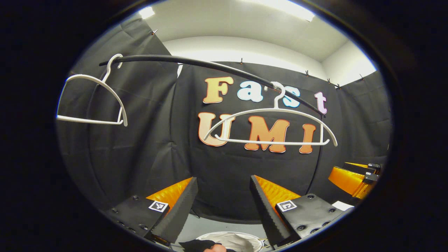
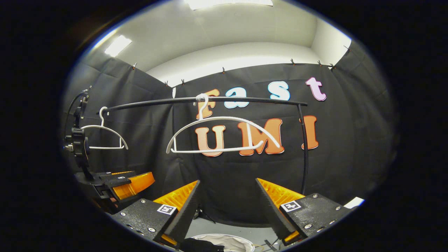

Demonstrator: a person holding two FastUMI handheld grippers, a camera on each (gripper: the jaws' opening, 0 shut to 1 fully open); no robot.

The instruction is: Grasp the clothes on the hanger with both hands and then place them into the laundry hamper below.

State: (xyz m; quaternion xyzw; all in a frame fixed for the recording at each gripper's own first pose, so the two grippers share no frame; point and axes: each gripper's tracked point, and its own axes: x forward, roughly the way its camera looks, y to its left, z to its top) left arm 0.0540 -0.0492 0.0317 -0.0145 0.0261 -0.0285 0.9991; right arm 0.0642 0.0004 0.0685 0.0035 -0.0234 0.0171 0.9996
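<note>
I'm working in a recording booth: black cloth wall behind a black clothes rail, white hangers beneath it, ceiling lights above.

Both gripper views face the back wall from low, side by side, sharing the rail and hangers.

Two white plastic hangers hang bare on the black rail — no garment on either. The nearer hanger hooks over the rail in front of the back cloth wall, its arms curving down to a straight bottom bar; in the right gripper view it hangs slightly turned. The second hanger sits at the rail's far end.

Below, at the bottom edge, lies the laundry hamper — round, white-lined, open-topped. A dark piece of clothing rests inside it against the near rim.
</note>
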